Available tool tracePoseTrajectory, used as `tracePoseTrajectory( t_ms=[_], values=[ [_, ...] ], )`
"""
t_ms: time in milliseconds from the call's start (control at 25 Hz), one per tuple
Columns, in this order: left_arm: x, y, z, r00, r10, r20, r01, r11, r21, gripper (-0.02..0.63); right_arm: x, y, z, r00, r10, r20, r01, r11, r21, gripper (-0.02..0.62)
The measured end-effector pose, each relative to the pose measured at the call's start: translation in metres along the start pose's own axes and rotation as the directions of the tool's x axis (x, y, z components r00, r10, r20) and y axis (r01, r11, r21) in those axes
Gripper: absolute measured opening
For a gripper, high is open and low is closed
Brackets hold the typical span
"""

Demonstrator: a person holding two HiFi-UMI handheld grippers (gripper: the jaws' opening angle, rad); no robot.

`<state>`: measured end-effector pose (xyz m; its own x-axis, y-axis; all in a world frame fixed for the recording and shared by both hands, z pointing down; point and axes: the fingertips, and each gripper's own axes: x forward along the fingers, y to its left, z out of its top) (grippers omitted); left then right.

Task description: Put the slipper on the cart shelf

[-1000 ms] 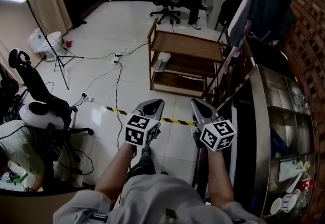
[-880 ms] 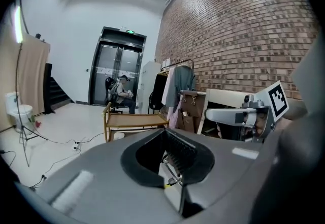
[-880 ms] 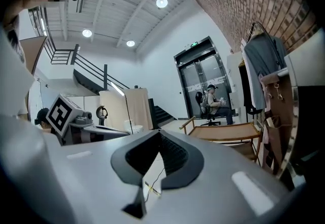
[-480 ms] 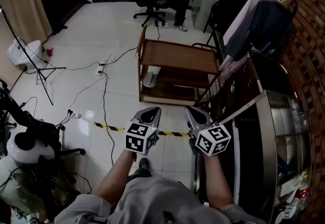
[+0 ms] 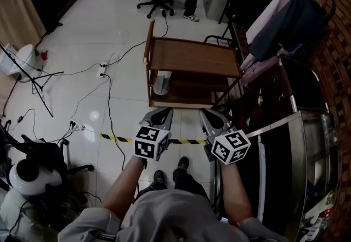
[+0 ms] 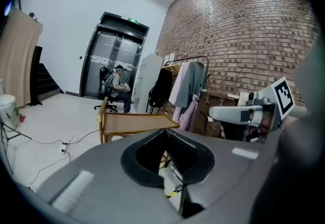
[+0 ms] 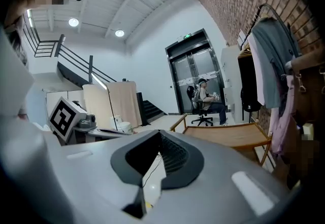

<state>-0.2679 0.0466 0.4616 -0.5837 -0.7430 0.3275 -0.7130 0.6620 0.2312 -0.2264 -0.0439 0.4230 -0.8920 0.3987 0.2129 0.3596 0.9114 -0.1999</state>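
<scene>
A: Start close in. What are the tongs doing?

B: Both are held low in front of the person. The left gripper (image 5: 163, 113) has its jaws together with nothing between them. The right gripper (image 5: 209, 114) looks the same: closed, empty, touching nothing.

A: And past the tips?

B: A strip of yellow-and-black tape (image 5: 118, 138) crosses the floor. Beyond it stands the wooden cart (image 5: 192, 57), well apart from both grippers.

A: Where is the slipper?

B: A pale, long thing that I take for the slipper (image 5: 160, 83) lies on a shelf under the cart's top, at the cart's left end. I cannot tell which of the lower levels it is on.

A: Which way does it lie?

B: Its long axis runs roughly away from the person, along the shelf's left edge.

A: Which hand is nearer?

B: The left. The slipper sits almost straight ahead of its tips, while the right would have to reach across.

A: So what does a grasp need?

B: I judge an approach to the cart first, then opened jaws set across the slipper's narrow width.
</scene>
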Motion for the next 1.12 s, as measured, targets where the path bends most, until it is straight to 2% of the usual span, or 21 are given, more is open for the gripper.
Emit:
tracePoseTrajectory(
  t_ms=[200, 440, 720, 920, 1120],
  values=[
    [0.043, 0.018, 0.011, 1.0, 0.022, -0.01, -0.022, 1.0, 0.011, 0.008, 0.039, -0.036, 0.007, 1.0, 0.03, 0.009, -0.03, 0.999, 0.019, 0.0],
    [0.103, 0.031, 0.022, 0.997, 0.063, -0.035, -0.061, 0.996, 0.061, 0.008, 0.075, -0.099, 0.02, 0.998, 0.067, 0.022, -0.067, 0.998, 0.011, 0.0],
    [0.167, 0.062, 0.02, 0.988, 0.138, -0.073, -0.134, 0.989, 0.057, 0.008, 0.116, -0.155, 0.02, 0.994, 0.108, 0.016, -0.108, 0.994, -0.01, 0.0],
    [0.207, 0.094, -0.014, 0.977, 0.169, -0.13, -0.166, 0.986, 0.033, 0.008, 0.142, -0.186, -0.001, 0.996, 0.091, 0.001, -0.091, 0.996, 0.009, 0.0],
    [0.272, 0.155, -0.077, 0.966, 0.156, -0.205, -0.152, 0.988, 0.034, 0.028, 0.194, -0.21, -0.041, 0.996, 0.068, -0.049, -0.067, 0.998, 0.016, 0.0]
  ],
)
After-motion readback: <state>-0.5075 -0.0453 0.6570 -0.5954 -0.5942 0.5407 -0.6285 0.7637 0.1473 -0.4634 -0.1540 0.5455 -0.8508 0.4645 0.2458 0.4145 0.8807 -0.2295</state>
